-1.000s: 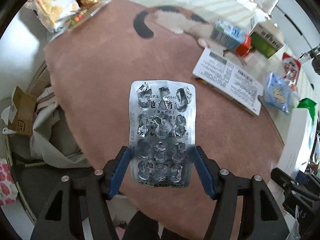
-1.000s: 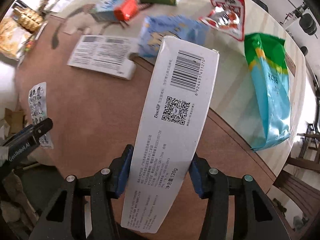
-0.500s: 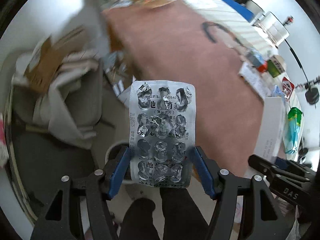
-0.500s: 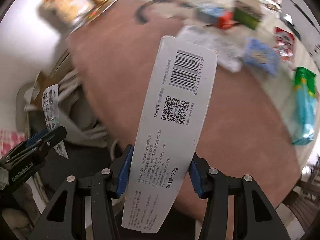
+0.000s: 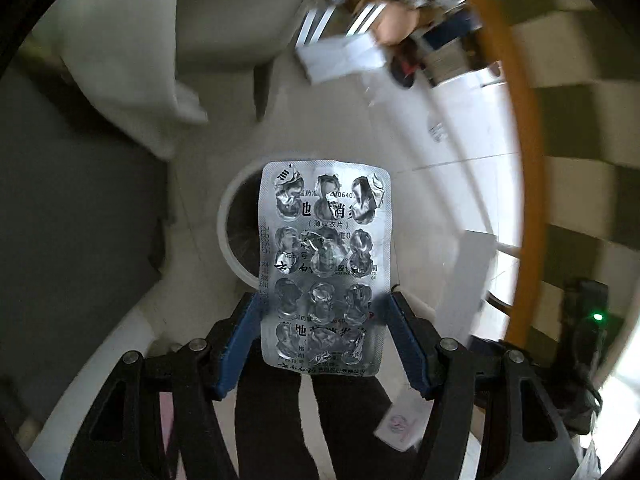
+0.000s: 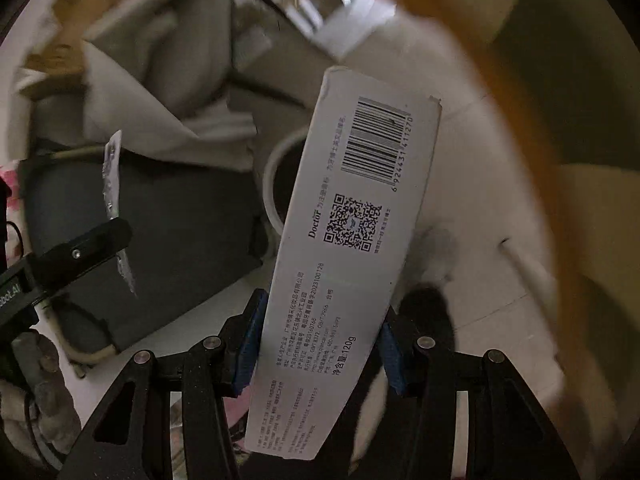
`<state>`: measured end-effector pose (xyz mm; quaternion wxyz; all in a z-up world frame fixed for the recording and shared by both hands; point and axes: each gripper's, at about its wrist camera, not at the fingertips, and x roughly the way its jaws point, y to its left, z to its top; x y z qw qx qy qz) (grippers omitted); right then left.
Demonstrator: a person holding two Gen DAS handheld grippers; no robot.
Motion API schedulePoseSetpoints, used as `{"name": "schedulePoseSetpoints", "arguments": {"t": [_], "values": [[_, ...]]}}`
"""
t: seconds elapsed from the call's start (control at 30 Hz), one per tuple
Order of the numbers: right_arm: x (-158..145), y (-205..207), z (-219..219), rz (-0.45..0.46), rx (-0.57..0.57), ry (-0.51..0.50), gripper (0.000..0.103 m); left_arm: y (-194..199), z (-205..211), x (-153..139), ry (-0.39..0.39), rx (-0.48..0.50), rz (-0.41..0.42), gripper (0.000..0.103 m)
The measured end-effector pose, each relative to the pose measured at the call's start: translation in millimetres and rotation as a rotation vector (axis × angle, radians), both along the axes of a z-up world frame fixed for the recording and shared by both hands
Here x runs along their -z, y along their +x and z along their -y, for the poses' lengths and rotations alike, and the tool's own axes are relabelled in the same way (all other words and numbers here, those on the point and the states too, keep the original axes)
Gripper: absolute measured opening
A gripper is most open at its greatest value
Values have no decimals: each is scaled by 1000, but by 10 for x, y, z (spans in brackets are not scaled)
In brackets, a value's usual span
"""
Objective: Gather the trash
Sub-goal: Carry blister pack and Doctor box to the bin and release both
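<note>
My left gripper (image 5: 324, 320) is shut on an empty silver blister pack (image 5: 324, 264), gripped by its two long edges and standing upright before the lens. Below and behind it sits a round white bin (image 5: 228, 236) with a dark inside, on the pale floor. My right gripper (image 6: 320, 328) is shut on a long white toothpaste box (image 6: 348, 248) with a barcode and a QR code. The same white bin (image 6: 272, 184) shows partly behind that box. In the right wrist view, the left gripper (image 6: 116, 236) appears at the left edge with the blister pack (image 6: 112, 176) seen edge-on.
An orange table edge (image 5: 524, 200) curves down the right side. Grey cloth (image 5: 132, 92) and a dark grey mat (image 6: 168, 240) lie to the left on the floor. Small white boxes (image 5: 344, 60) lie farther off. A person's dark trouser legs (image 5: 312, 432) show below the left gripper.
Both grippers have swung off the brown tabletop and dropped low, now pointing down at the floor and the white bin. Each keeps its hold on its item.
</note>
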<state>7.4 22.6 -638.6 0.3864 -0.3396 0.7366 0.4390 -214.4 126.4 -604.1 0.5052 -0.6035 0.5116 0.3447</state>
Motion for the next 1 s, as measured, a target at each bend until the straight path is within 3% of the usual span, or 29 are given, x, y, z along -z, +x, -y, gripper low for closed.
{"name": "schedulePoseSetpoints", "arguments": {"t": [0.2,0.23,0.27,0.3,0.33,0.4,0.47,0.6,0.73,1.0], "values": [[1401,-328,-123,-137,-85,-110,53,-213,-37,1240,-108,-42,-4,64],[1591,-376,-145,-154,-99,-126,54,-225,-53,1325,-109,-43,-7,75],[1730,-394,-161,-159,-106,-138,54,-253,-47,1408,-107,-43,-15,94],[1876,-417,-195,-158,-114,-145,58,-273,-49,1484,-103,-41,-28,100],[2003,-437,-226,-144,-127,-159,77,-298,-55,1523,-96,-39,-38,102],[2124,-427,-283,-111,-122,-156,99,-331,-47,1566,-69,-31,-81,102],[2136,-414,-331,-60,-123,-137,99,-378,-7,1533,-25,-31,-111,102],[1964,-425,-427,165,-207,-63,99,-411,95,1376,90,19,-246,102],[1743,-390,-457,328,-232,-18,100,-411,196,1251,109,34,-285,102],[1386,-305,-496,410,-188,27,100,-371,285,903,145,60,-311,102]]}}
